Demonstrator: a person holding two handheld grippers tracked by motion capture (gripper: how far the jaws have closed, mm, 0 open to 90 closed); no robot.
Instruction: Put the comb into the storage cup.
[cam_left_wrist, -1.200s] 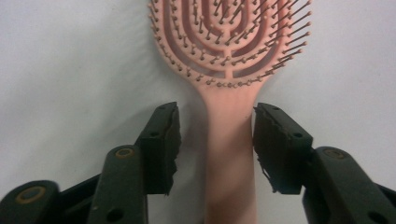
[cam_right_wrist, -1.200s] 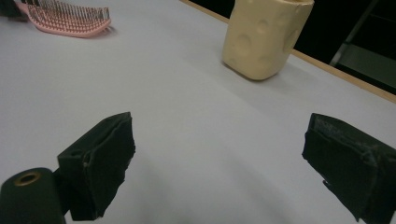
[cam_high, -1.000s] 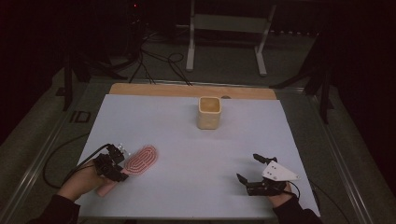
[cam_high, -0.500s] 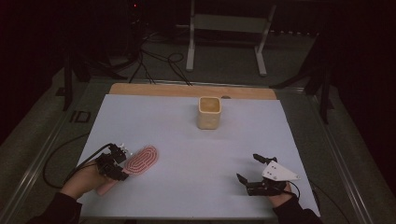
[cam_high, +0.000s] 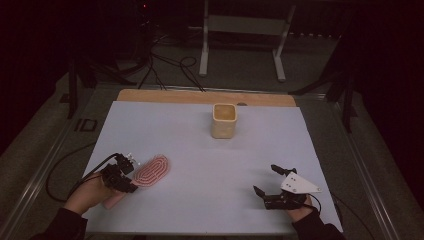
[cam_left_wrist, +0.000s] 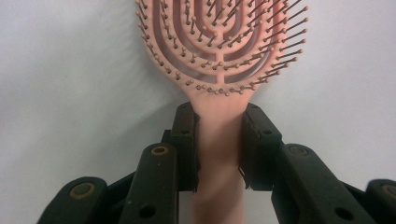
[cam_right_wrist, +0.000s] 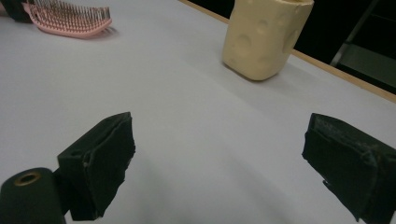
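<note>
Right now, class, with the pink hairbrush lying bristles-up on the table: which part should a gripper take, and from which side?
Take the pink hairbrush by its handle just below the head, coming in from the handle end along its length. The handle is narrow and smooth-sided, while the head is wide and bristled. The left gripper shows this: its jaws have just been closing, and its pads press both handle sides.

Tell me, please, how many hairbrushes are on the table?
1: the pink hairbrush lies near the table's front left, handle clamped in the left gripper.
</note>
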